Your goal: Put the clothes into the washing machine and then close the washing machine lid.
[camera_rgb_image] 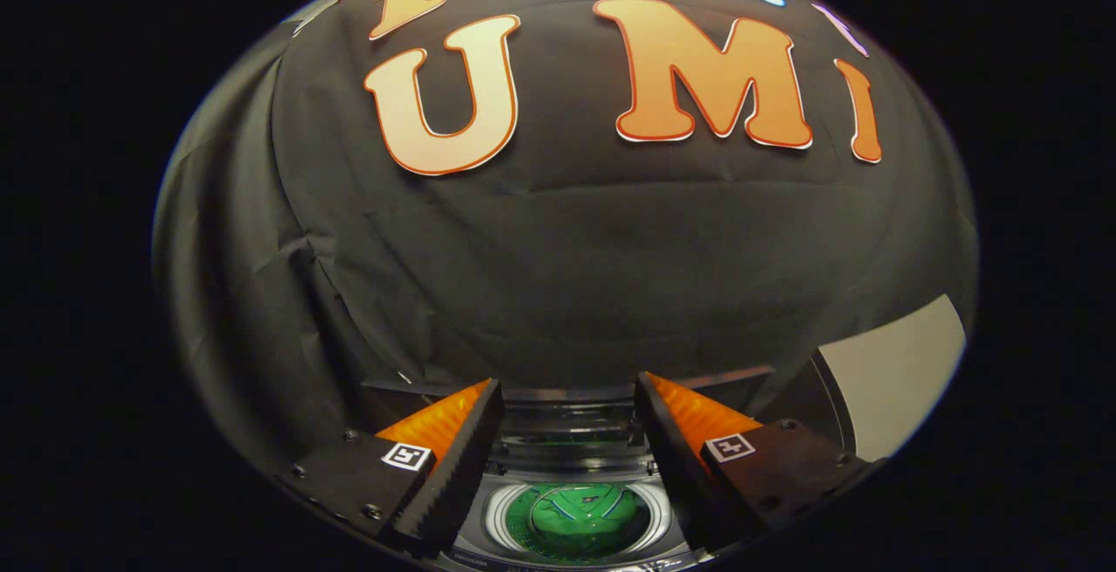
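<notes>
— Where is the claw [568, 432] right now?

— Up above the washing machine [571, 467], looking down and forward over it. Its two fingers [462, 454] stand wide apart with nothing held between them.

— And the clothes?

— A green garment [582, 515] lies down inside the drum [497, 515], bunched up, with a thin pale trim line showing across it. It sits between the two fingers and below them, well clear of both; neither finger touches it.

— What about the drum itself?

— A round metal tub with a pale perforated wall ringing the green cloth. The machine's dark top frame surrounds the opening.

— Is the lid shut?

— No, the opening is uncovered and the clothes show straight through it. Beyond the fingertips, at the back of the opening, there is a glossy dark panel [567, 424] that looks like the raised lid, though I cannot tell for certain where it ends.

— Anything else around?

— The black cloth wall [567, 275] of the booth rises behind the machine. Off to the right, past the right finger, there is a pale flat surface [898, 371] with a dark curved edge beside it — what it is I cannot tell.
</notes>
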`<move>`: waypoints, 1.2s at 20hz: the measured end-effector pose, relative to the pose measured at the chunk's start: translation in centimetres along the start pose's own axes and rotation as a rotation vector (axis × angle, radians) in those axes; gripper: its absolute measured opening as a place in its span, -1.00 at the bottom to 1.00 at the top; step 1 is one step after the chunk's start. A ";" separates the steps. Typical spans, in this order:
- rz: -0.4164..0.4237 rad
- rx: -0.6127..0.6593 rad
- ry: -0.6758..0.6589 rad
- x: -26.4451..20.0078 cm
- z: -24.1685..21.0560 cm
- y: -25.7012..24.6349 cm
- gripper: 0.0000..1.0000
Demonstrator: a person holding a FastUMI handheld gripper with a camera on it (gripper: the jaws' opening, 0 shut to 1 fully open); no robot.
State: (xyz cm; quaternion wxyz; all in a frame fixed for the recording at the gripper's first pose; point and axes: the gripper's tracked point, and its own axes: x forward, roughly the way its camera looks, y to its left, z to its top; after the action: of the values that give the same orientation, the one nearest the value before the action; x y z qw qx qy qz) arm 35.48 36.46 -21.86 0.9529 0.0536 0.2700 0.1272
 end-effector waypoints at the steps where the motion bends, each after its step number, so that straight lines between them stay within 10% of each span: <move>1: -0.002 -0.006 0.003 0.7 0.5 0.0 0.97; 10: -0.086 -0.020 0.045 5.0 -1.2 -1.1 0.98; 24: -0.081 -0.037 0.023 -1.1 -5.6 -0.3 0.99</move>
State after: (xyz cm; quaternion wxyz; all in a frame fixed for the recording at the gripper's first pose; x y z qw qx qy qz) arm 31.73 36.06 -26.14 0.9549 0.0236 0.2804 0.0943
